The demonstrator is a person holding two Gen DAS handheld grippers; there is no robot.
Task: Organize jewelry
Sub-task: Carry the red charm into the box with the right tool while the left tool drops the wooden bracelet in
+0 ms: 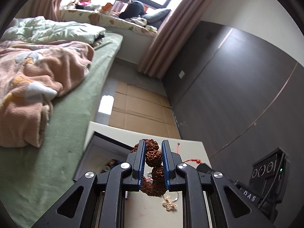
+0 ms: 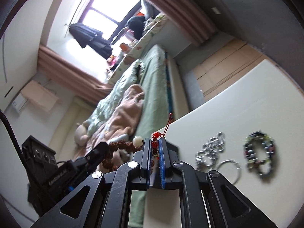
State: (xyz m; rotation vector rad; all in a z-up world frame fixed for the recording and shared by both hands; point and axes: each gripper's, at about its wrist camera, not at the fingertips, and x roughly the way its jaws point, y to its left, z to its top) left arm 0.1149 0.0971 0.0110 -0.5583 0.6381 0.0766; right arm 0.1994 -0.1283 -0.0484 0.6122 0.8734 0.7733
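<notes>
My left gripper is shut on a bracelet of large rough brown seed beads, held above the white table. Its red cord runs right toward my right gripper. My right gripper is shut on the red knotted cord end with red beads of the same bracelet. The brown beads and a cream bead stretch left to the other gripper. A black jewelry box lies open below the left gripper.
On the white table lie a silver chain bracelet, a thin silver bangle and a dark beaded bracelet. A small gold butterfly charm lies under the left gripper. A bed stands left; cardboard covers the floor.
</notes>
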